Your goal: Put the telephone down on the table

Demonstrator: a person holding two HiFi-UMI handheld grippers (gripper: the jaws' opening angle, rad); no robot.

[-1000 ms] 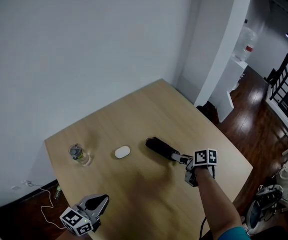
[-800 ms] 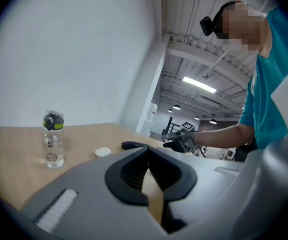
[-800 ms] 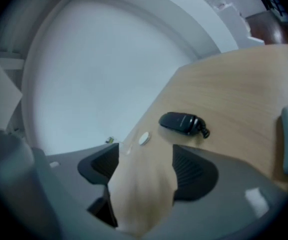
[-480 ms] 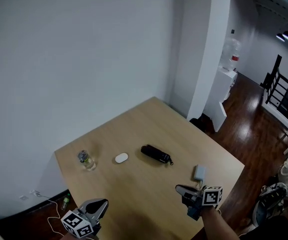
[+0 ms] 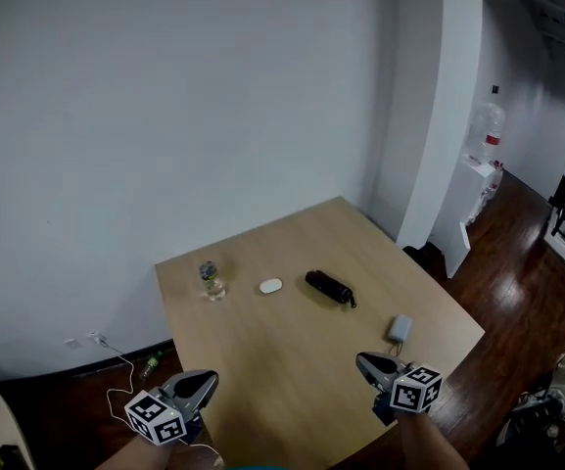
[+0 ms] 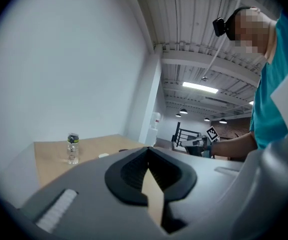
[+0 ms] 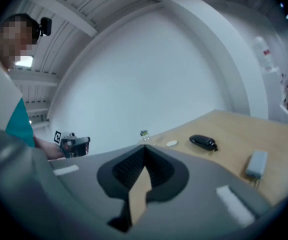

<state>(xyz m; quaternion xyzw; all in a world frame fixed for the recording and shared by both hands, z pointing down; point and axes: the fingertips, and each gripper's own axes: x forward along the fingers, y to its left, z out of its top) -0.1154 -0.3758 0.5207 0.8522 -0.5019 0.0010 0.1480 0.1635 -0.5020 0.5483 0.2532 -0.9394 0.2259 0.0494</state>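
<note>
Head view: telephone (image 5: 329, 287) lies flat mid-counter (image 5: 262, 360), at 11 o'clock from the right gripper (image 5: 365, 363) and well apart; left gripper (image 5: 204, 378) at the near edge.
Left gripper view: jaws together, empty.
Right gripper view: jaws together, empty; telephone at 3 o'clock.
Risk, judged: slight, unless a careless return sweep nudges it.

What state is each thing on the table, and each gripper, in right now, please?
telephone: lying flat on the table, no gripper on it.
water bottle: upright, capped.
white mouse: resting flat.
small grey box: lying flat near the right edge.
left gripper: shut, empty.
right gripper: shut, empty.
</note>
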